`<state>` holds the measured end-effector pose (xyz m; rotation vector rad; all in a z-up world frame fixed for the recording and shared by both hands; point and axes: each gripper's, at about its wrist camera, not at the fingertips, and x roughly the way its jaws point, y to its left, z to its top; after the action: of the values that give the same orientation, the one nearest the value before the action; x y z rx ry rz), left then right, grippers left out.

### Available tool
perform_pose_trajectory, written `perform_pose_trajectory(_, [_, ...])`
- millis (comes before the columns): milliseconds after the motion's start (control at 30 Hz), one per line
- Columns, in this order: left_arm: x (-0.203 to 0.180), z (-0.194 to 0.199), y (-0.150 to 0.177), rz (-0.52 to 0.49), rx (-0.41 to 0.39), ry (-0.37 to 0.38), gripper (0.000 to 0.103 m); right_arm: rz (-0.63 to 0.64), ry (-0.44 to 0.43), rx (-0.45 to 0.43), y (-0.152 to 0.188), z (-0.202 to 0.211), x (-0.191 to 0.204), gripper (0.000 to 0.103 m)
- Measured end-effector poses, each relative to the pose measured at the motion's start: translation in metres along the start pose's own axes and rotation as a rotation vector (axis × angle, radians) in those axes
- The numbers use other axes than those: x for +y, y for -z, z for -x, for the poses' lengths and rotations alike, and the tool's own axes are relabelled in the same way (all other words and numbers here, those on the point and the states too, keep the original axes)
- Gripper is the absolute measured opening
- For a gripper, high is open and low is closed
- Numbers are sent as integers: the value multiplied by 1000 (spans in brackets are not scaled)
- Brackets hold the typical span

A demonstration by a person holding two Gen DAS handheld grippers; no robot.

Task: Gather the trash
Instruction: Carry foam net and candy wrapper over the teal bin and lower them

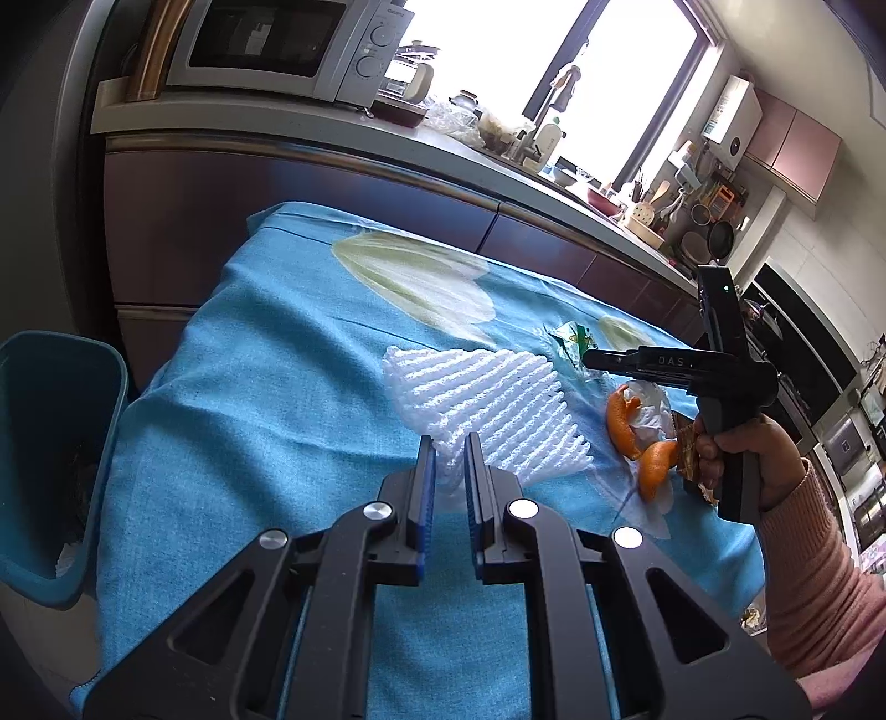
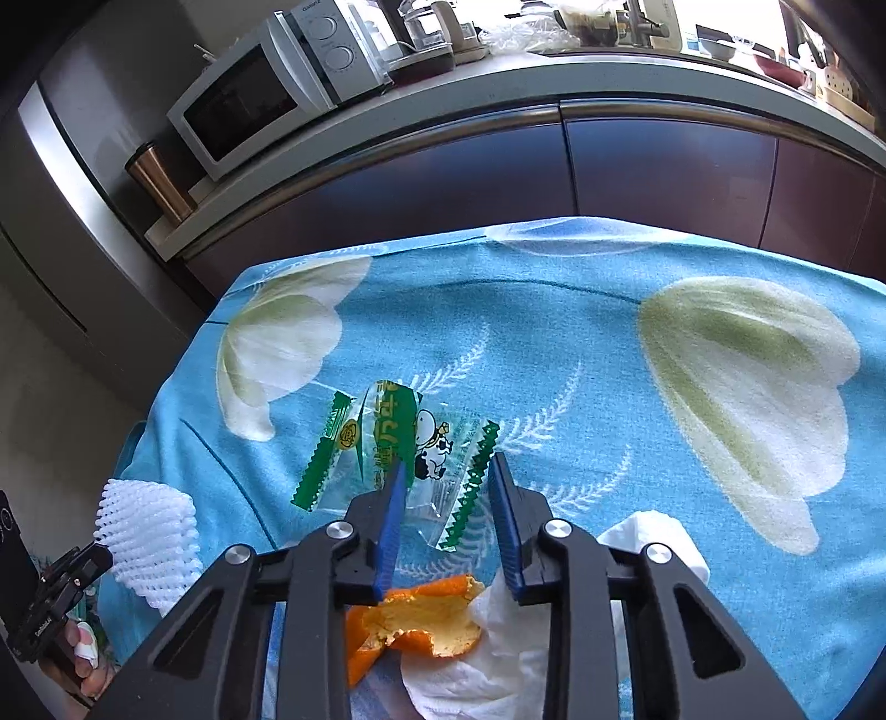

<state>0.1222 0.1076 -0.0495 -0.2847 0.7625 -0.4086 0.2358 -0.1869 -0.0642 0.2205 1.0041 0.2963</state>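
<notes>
counter [image 2: 554,354] cloth is loose, so it can bunch under your tips | foam net [image 1: 487,399] pinched at its corner in your left claw [image 1: 449,448] may slip before the bin [image 1: 50,443] | right claw [image 2: 446,471], partly open and empty, straddles the candy wrapper [image 2: 387,443], which can skid flat

The microwave [image 1: 293,47] carries a brand name above its two dials, starting "Gal" and too small to read through. The right gripper [image 1: 595,359], seen from the left wrist, bears the raised letters "DAS" on its body. The green-and-clear candy wrapper [image 2: 398,443] shows white characters beside a cartoon cow, not legible.
</notes>
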Motion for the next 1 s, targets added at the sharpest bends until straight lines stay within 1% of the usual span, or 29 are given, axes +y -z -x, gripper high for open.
perform_pose_trajectory(67, [3,2,1,4,-1,-1,11,17,-3,-8,2,1,2,20])
perform_pose_trajectory(100, [4,3,2,6,-2,-1,11,26,-7,-15,3,3,3,15])
perform_pose_trajectory(133, [4,4,1,8,-3,-2,11,35,-9,-21,4,5,5,13])
perform_pose_trajectory(300, [7,12,1,5,-18,-12,11,58,-30,-82,9,23,16,13])
perform_pose_trajectory(467, [9,25,2,2,-42,-23,11,89,-109,-149,19,48,35,13])
perform_pose_trajectory(567, [13,34,3,6,-55,-26,11,120,-150,-173,27,59,51,13])
perform_pose_trajectory(767, [20,55,7,14,-85,-47,11,169,-233,-174,41,63,85,13])
perform_pose_trajectory(1000, [38,81,11,45,-118,-82,11,220,-285,-147,54,54,120,13])
